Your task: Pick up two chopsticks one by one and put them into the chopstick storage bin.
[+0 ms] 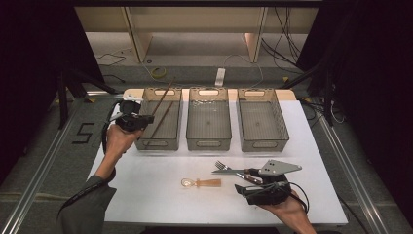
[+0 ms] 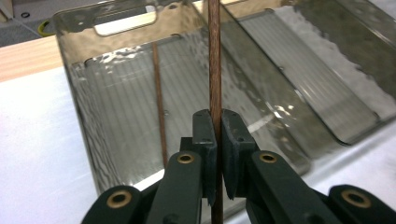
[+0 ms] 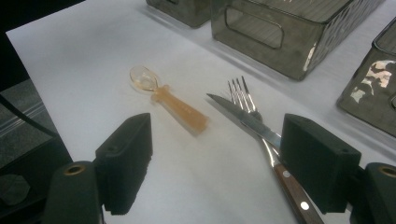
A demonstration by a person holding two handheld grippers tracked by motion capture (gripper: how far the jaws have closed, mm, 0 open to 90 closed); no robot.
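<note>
Left tool (image 2: 216,154) clamped on a brown chopstick (image 2: 215,70), stick running straight ahead. Beyond the tool: smoky bin (image 2: 93,140); second chopstick (image 2: 159,102) lies inside.

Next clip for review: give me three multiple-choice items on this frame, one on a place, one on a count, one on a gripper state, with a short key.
1. Where does the loose thin brown wooden chopstick lie?
A. in the left smoky clear plastic bin
B. in the middle bin
C. on the white table

2. How many smoky bins stand in the row?
A. two
B. three
C. four

3. What are the left gripper's jaws doing?
A. standing open over the amber plastic spoon
B. clamped on a second brown chopstick
C. clamped on a fork

Key:
1 A, it rests on that bin's floor.
2 B, the high view shows three side by side.
3 B, the stick runs up between the closed pads.
</note>
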